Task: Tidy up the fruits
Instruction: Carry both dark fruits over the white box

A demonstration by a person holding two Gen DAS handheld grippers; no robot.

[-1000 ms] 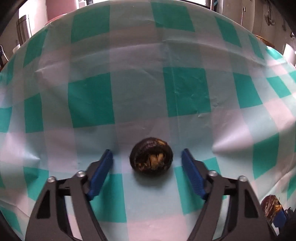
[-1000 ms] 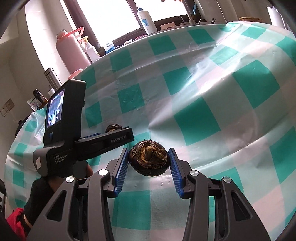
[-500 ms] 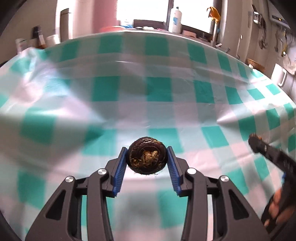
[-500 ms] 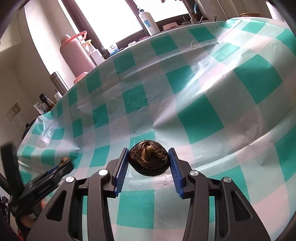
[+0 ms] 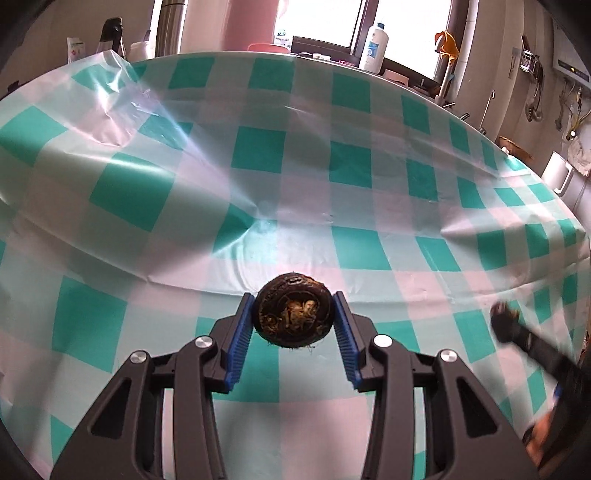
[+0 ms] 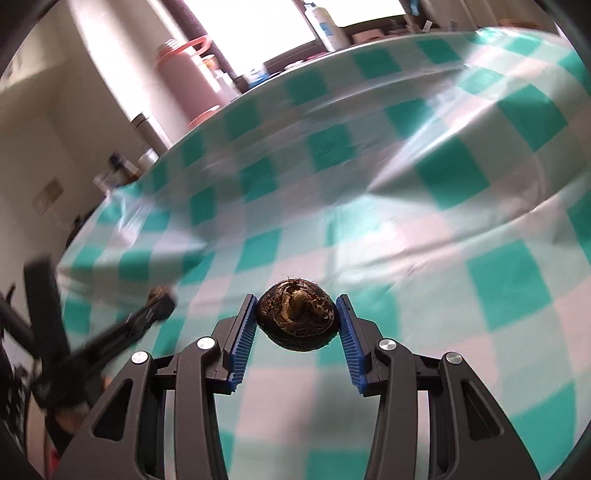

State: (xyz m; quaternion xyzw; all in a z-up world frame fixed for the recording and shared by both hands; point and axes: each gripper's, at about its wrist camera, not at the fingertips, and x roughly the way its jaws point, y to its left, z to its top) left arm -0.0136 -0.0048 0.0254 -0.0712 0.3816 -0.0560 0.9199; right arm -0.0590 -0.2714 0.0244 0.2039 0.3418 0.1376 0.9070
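Observation:
My left gripper (image 5: 294,325) is shut on a dark brown round fruit (image 5: 294,312) with a yellowish fibrous centre and holds it above the checked tablecloth (image 5: 280,155). My right gripper (image 6: 297,320) is shut on a second dark round fruit (image 6: 297,317) of the same kind, also lifted off the cloth. The right gripper also shows blurred at the right edge of the left wrist view (image 5: 517,332). The left gripper also shows blurred at the left of the right wrist view (image 6: 147,314).
The table carries a wrinkled teal, white and pink checked cloth (image 6: 443,177). At its far edge stand a pink thermos (image 6: 184,74), a steel flask (image 5: 173,26) and a white bottle (image 5: 376,48) by the window. A white mug (image 5: 559,177) stands at the right.
The left gripper shut on its fruit and lifted it off the cloth. The right gripper, holding its fruit throughout, has also risen and swung, blurring its view.

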